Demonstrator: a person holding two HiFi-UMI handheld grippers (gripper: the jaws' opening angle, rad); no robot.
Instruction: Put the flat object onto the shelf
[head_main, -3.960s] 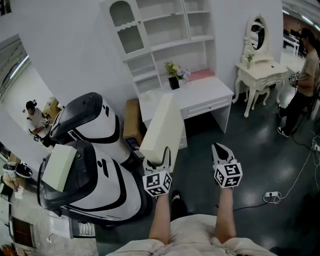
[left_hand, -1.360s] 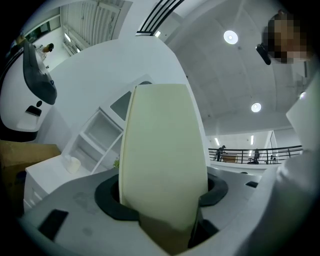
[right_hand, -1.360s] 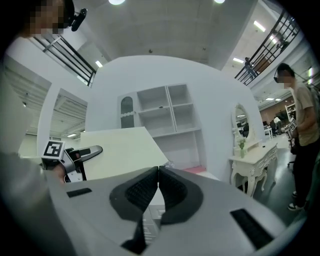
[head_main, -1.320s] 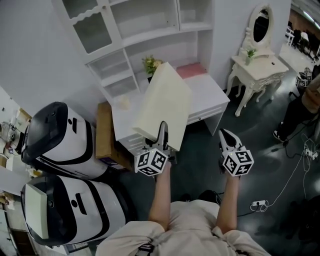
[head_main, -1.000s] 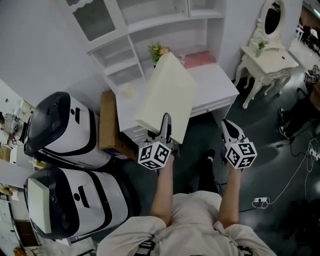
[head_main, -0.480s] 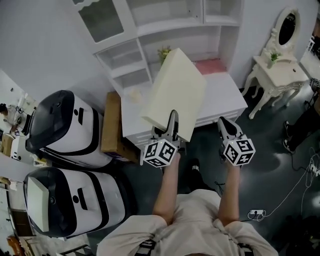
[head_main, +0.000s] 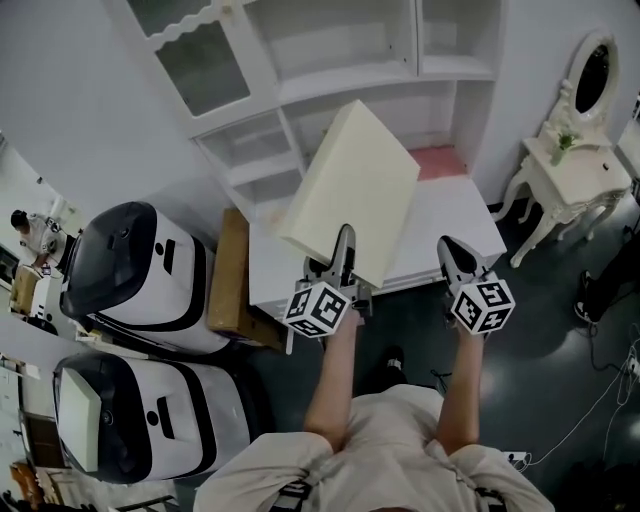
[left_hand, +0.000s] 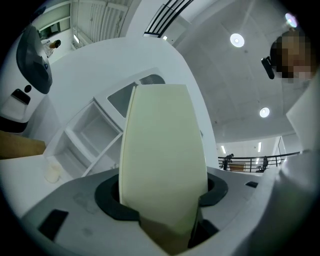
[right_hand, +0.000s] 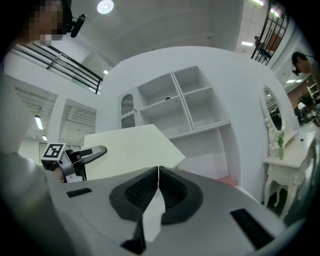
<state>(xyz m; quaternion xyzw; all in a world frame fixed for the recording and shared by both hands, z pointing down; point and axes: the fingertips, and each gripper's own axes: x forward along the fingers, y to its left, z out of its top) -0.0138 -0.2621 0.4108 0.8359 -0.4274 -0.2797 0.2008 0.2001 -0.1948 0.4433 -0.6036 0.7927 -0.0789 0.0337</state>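
Observation:
The flat object is a cream slab (head_main: 350, 190), held tilted up in front of the white shelf unit (head_main: 340, 60). My left gripper (head_main: 344, 248) is shut on its lower edge. In the left gripper view the slab (left_hand: 162, 150) fills the space between the jaws, and both pads press its faces. My right gripper (head_main: 450, 256) hangs beside it on the right, shut with nothing in it; its jaws meet in the right gripper view (right_hand: 158, 172). That view also shows the slab (right_hand: 127, 147) at the left, with the shelf unit (right_hand: 185, 105) behind it.
A white desk (head_main: 450, 225) stands under the shelves, with a pink item (head_main: 437, 162) on it. A brown box (head_main: 232, 290) leans at its left. Two white-and-black pods (head_main: 140, 270) stand further left. A vanity table with a mirror (head_main: 575, 165) is at the right.
Both grippers have moved closer to the shelf unit, which now fills more of the head view. The slab stays in the left gripper and the right gripper stays shut.

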